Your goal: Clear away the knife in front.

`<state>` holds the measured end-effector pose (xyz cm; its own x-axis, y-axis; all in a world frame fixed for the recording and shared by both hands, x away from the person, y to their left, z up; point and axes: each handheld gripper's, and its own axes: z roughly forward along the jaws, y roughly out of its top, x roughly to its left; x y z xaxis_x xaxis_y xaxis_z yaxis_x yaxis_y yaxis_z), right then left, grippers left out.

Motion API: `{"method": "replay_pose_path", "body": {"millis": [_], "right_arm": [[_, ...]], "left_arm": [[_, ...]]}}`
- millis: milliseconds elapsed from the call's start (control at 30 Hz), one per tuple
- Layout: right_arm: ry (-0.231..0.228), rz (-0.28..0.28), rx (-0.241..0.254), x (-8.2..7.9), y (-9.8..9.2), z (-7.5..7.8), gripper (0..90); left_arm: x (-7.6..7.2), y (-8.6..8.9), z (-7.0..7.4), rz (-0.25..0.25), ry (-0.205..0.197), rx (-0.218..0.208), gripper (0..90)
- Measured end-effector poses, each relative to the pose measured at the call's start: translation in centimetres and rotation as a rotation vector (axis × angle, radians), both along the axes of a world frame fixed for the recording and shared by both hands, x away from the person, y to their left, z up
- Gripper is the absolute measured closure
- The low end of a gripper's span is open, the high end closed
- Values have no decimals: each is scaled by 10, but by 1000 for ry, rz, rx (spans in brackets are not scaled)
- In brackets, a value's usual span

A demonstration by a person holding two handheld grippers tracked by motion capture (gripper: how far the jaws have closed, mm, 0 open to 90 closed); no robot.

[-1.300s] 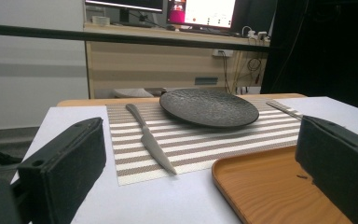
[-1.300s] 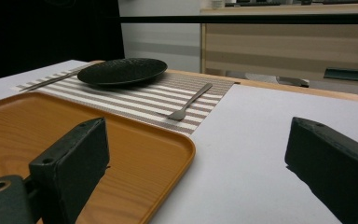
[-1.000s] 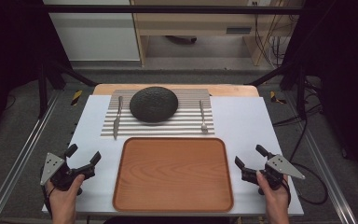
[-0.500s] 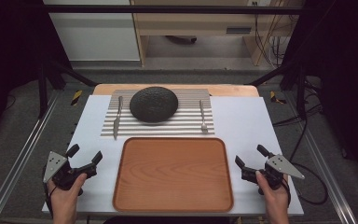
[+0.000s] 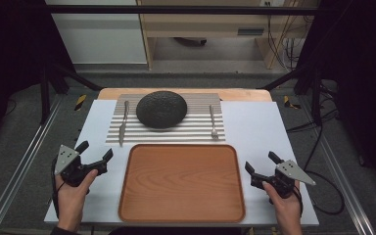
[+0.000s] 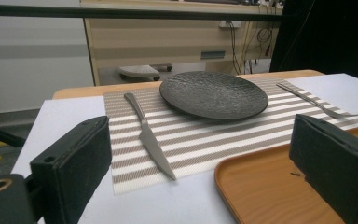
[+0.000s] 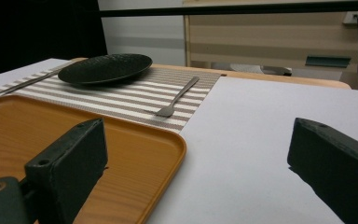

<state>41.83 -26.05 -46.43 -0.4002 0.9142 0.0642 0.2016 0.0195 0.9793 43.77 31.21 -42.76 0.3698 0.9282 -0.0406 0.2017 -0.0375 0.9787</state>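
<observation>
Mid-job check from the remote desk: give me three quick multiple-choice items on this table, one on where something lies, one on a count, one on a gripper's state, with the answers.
1. Where does the knife lie?
A. on the striped mat, left of the black plate
B. in the wooden tray
C. on the plate

2. How many things lie in the wooden tray?
A. two
B. none
C. one

3. How do the left gripper's jaws stand?
A. shut on the fork
B. shut on nothing
C. open, holding nothing

Answers:
1 A: the high view shows it on the striped mat beside the black plate.
2 B: its wooden floor is bare.
3 C: its own view shows the jaws wide apart.
</observation>
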Motion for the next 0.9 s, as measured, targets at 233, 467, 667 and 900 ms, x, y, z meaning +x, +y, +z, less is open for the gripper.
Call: {"method": "replay_pose_path", "body": {"millis": [233,467,667,900], "right_arm": [[28,-11,-14,1,7,1,68],[47,-1,-25,0,12,2,67],[66,-13,-15,-2,9,2,67],[70,-14,-9,-4,7,2,65]], "left_arm": [[28,-4,20,-18,9,32,61],[53,-13,33,-39,32,19,66],[68,-24,35,-50,85,61,66],[74,-30,40,-55,115,57,66]]}}
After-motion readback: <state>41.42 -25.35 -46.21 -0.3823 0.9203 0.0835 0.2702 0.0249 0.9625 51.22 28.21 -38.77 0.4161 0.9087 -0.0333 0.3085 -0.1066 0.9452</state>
